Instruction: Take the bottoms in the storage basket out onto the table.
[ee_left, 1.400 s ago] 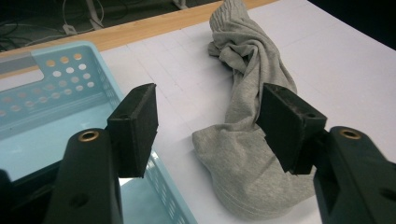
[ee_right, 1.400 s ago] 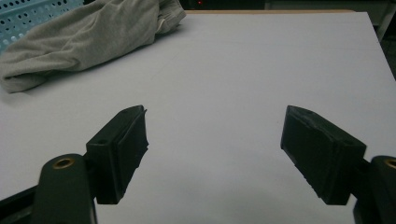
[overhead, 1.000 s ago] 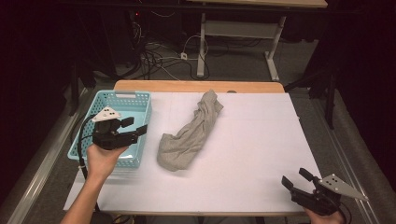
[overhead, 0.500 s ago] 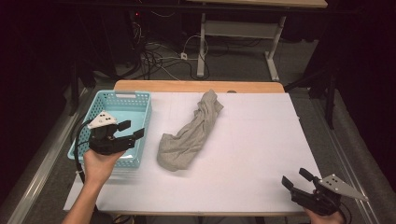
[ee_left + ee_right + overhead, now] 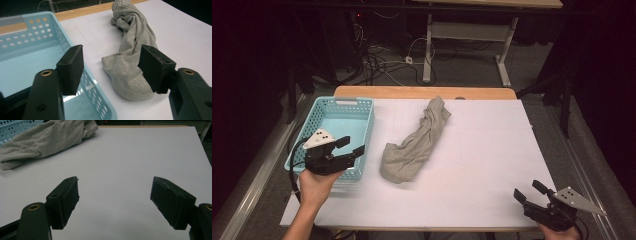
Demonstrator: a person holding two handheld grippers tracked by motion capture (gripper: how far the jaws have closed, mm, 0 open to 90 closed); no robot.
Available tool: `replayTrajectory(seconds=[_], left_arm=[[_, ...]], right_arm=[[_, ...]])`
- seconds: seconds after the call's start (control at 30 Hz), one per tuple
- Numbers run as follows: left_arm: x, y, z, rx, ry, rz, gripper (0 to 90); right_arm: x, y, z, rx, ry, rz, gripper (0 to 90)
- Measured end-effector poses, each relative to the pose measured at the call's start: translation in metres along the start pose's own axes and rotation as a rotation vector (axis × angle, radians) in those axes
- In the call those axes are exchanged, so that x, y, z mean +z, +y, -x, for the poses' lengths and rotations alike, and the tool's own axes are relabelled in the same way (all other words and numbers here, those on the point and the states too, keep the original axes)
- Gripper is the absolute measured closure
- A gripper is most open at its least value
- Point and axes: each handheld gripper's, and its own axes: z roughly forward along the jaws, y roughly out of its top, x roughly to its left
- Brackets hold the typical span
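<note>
A crumpled grey cloth [image 5: 414, 145] lies stretched across the middle of the white table [image 5: 482, 150], seen close up as the grey cloth [image 5: 132, 62] in the left gripper view and at the top left as the cloth [image 5: 42, 142] in the right gripper view. A light blue basket [image 5: 339, 122] stands at the table's left side. My left gripper [image 5: 351, 146] hovers over the basket's near right corner, open, jaws empty and pointing toward the cloth; the left gripper [image 5: 111, 66] straddles the basket rim [image 5: 92, 82]. My right gripper [image 5: 528, 192] rests at the table's front right, open and empty, with bare table between the jaws of the right gripper [image 5: 115, 202].
A wooden strip [image 5: 422, 92] runs along the table's far edge. Beyond it are cables on the floor [image 5: 377, 60] and the legs of another table [image 5: 502, 65]. The basket is empty inside.
My left gripper has moved a little toward the near left and lower over the basket's near corner. The right gripper and the cloth have stayed put.
</note>
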Motion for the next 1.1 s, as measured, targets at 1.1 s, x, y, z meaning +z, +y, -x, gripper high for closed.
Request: replayTrajectory(seconds=[1.1], left_arm=[[-0.012, -0.035, 0.008, -0.012, 0.009, 0.04, 35.0]], right_arm=[[0.0, 0.0, 0.0, 0.002, -0.002, -0.001, 23.1]])
